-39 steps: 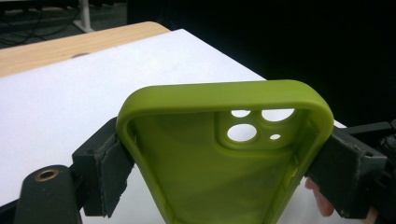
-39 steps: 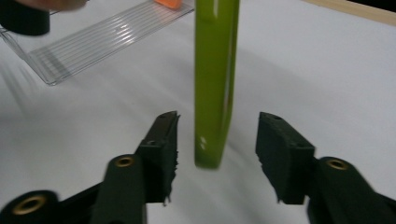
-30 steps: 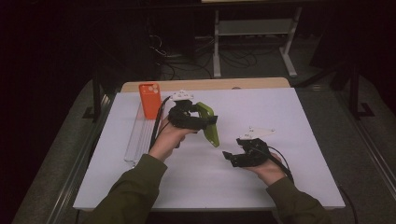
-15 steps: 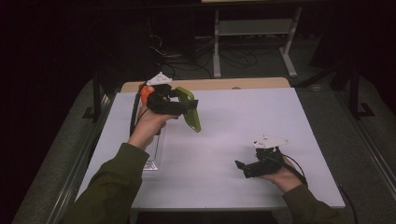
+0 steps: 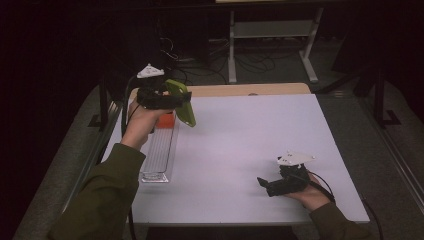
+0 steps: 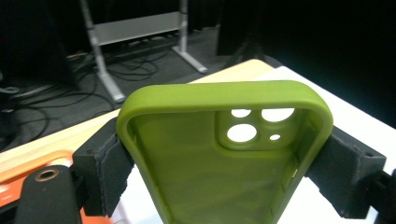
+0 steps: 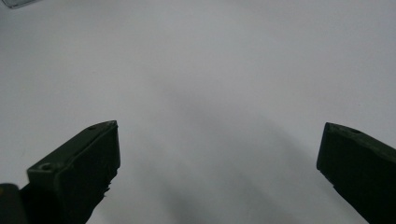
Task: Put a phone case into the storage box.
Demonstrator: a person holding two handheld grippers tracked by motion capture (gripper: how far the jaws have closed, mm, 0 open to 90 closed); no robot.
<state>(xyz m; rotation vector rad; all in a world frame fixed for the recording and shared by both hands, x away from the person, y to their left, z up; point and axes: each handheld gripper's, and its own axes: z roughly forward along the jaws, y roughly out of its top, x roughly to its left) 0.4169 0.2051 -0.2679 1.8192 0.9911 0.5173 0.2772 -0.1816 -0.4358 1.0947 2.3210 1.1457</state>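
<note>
The left gripper (image 5: 186, 106) is clamped across the width of a green phone case (image 5: 181, 102). In the left gripper view the two black pads (image 6: 105, 170) press against the case's (image 6: 219, 158) opposite long edges, with the camera cut-out (image 6: 254, 128) at about 1 o'clock from the centre of the case and its hollow inner side facing the camera. In the high view the case is held off the table (image 5: 250, 150), tilted, at roughly 11 o'clock from the table centre, just above the far end of a clear plastic tray (image 5: 159, 156). An orange block (image 5: 166, 120) sits at the far end of that tray, partly covered by the left hand (image 5: 141, 120) and the case. The tray lies lengthwise along the table's left edge, at about 9 o'clock from the centre.

The right gripper (image 5: 264, 185) rests low over the table at about 5 o'clock from the centre, well apart from the case and the tray. Its jaws have just been opening and now stand spread wide. In the right gripper view the two black jaws rise at the lower left and lower right, with bare white table surface (image 7: 210, 93) between them and nothing held. The right hand (image 5: 306, 192) grips the gripper body from the near side, and the grey three-cornered plate (image 5: 295, 159) sits on top of it. A cable (image 5: 320, 180) loops from this gripper towards the near right edge.

Beyond the table, at 12 o'clock, a metal stand (image 5: 270, 35) and loose floor cables (image 5: 200, 65) lie in dim light.
</note>
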